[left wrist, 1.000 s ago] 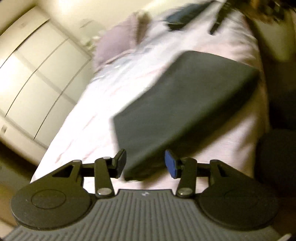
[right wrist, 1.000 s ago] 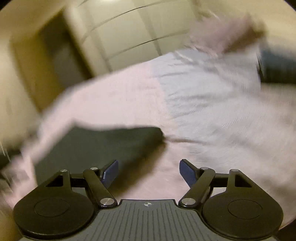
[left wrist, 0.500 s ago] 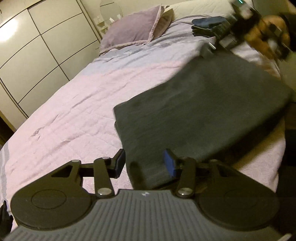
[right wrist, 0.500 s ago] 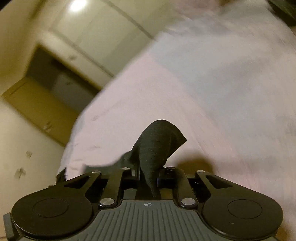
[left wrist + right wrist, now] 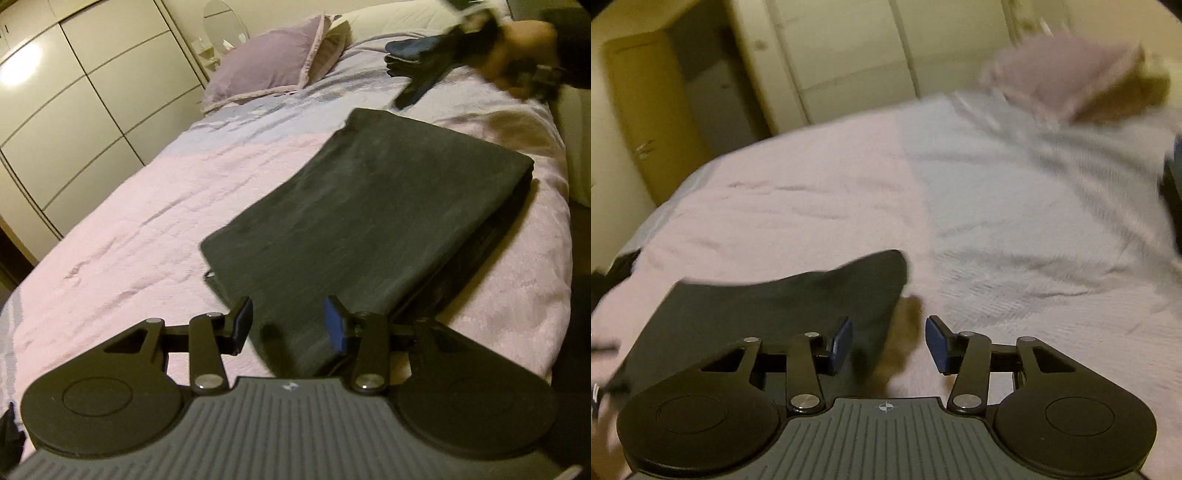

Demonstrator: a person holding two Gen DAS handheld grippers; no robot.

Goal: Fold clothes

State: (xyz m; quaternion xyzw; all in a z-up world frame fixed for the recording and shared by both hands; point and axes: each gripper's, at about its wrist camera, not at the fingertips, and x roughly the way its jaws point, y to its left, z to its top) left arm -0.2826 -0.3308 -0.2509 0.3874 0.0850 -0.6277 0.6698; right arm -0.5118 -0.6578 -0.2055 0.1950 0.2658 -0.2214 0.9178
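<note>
In the left wrist view, cream wardrobe doors point(image 5: 70, 110) fill the left side, and beside them a lilac pillow point(image 5: 269, 66) leans at the head of the bed. The pink bedspread point(image 5: 140, 221) runs across the middle, and on it lies the dark grey folded garment point(image 5: 369, 206), flat and squared, its near corner reaching in between the fingers of the left gripper point(image 5: 289, 325). That gripper's blue-padded jaws stand apart, gripping nothing. Farther right, near the head of the bed, a small pile of dark clothes point(image 5: 410, 55) sits on the spread, and a person's hand point(image 5: 524, 51), blurred, holds the other gripper above the far corner of the garment. In the right wrist view, a wooden door point(image 5: 639, 122) stands at left; the folded garment point(image 5: 775, 306) lies below it on the bedspread point(image 5: 997, 221), its corner just beside the left pad of the right gripper point(image 5: 888, 341), whose jaws are spread wide and empty. No brand, label or writing can be read anywhere.
</note>
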